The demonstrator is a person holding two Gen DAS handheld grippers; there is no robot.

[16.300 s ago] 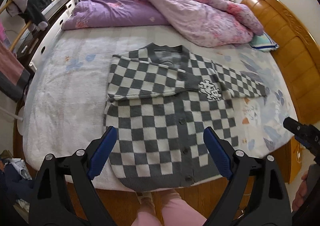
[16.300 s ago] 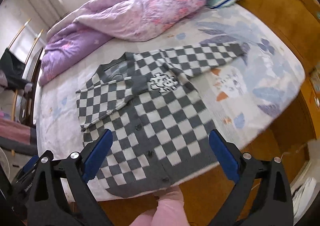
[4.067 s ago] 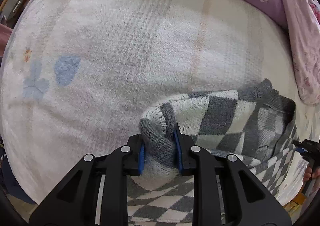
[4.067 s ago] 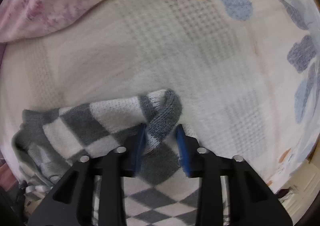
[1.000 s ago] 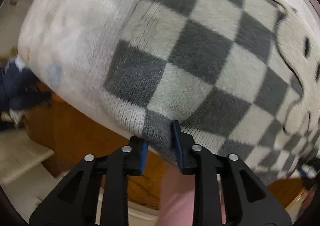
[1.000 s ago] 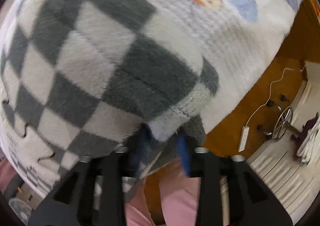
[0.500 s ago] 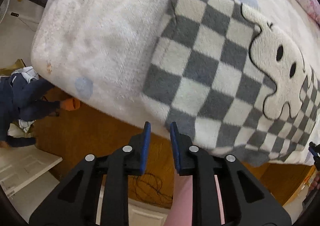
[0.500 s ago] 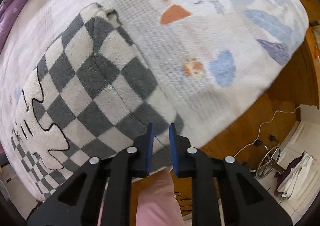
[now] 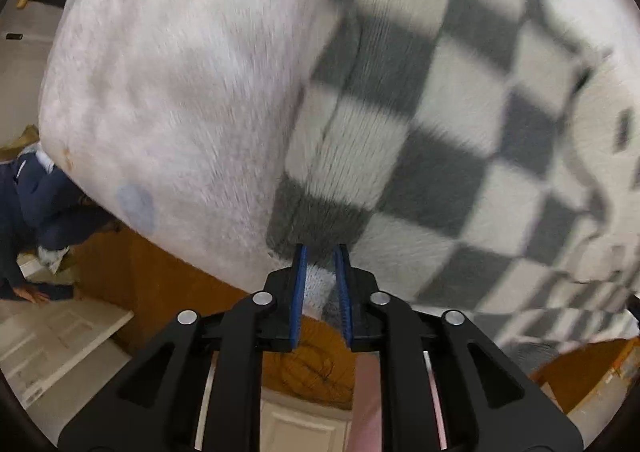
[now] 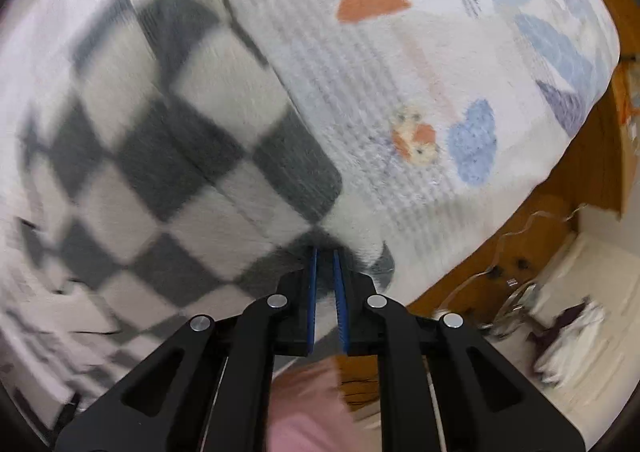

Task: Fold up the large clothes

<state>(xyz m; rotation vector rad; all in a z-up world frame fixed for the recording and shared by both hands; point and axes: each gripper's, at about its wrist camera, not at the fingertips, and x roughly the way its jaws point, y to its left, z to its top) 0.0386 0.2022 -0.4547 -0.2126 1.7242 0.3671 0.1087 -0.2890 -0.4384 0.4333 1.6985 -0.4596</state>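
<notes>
The folded grey-and-white checked sweater (image 9: 420,124) lies back side up on the white fleece blanket (image 9: 180,72), near the bed's front edge. A white ghost motif (image 9: 608,132) shows at its right. My left gripper (image 9: 320,252) points down at the near left corner. Its jaws stand a narrow gap apart and are opening, and the pads press on nothing. In the right wrist view the sweater (image 10: 160,156) fills the left side. My right gripper (image 10: 325,254) hangs over the near right corner, shut to a thin slit, with no fabric clearly pinched. Both views are blurred by motion.
The wooden bed frame (image 9: 168,272) (image 10: 580,180) runs under the patterned bedspread (image 10: 400,64). Dark clothes (image 9: 32,204) lie on the floor at the left. A cable (image 10: 480,276) and a heap of cloth (image 10: 568,328) lie at the right. A person's pink trouser leg (image 10: 308,412) is below the grippers.
A second ago both grippers held the sweater's corners. Half a second ago they had let go and drawn back. Now both have moved in close over those corners again.
</notes>
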